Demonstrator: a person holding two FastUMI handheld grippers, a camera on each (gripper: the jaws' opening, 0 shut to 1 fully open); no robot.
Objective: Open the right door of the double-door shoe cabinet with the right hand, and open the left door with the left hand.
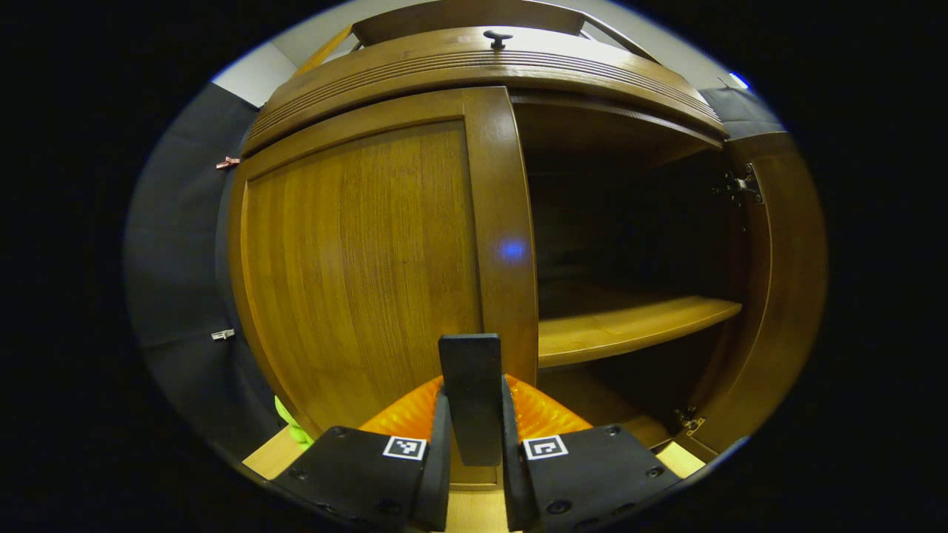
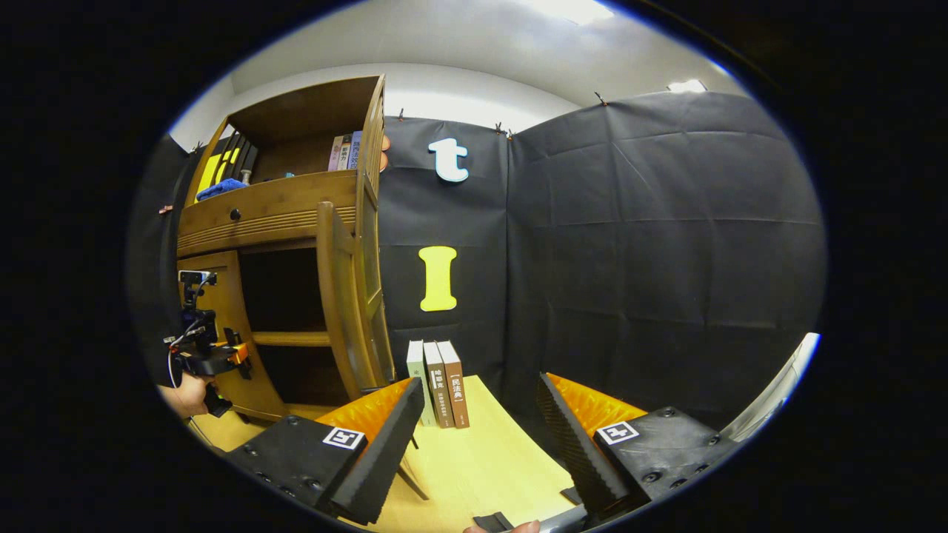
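Left door [image 1: 363, 266]: rigid hinged wood, left tongs [image 1: 474, 437] clamping its handle [image 1: 471, 392]; right tongs [image 2: 474, 437] wide, empty.

Left close-up, right farther, both facing cabinet [image 1: 355, 252]

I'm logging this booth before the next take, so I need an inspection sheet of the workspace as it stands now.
Surface: pale wooden floor board, bare in front of the cabinet.
Job's things: shoe cabinet; right door swung open, shelf exposed and bare; left door closed.
Clutter: three books standing upright by the wall; books and a blue cloth on the cabinet's upper shelf.
Grippers: left gripper shut on the left door's handle; right gripper open, holding nothing, away from the cabinet.
Cables: thin wires on the left gripper in the right gripper view.
Surroundings: black cloth wall, white ceiling.
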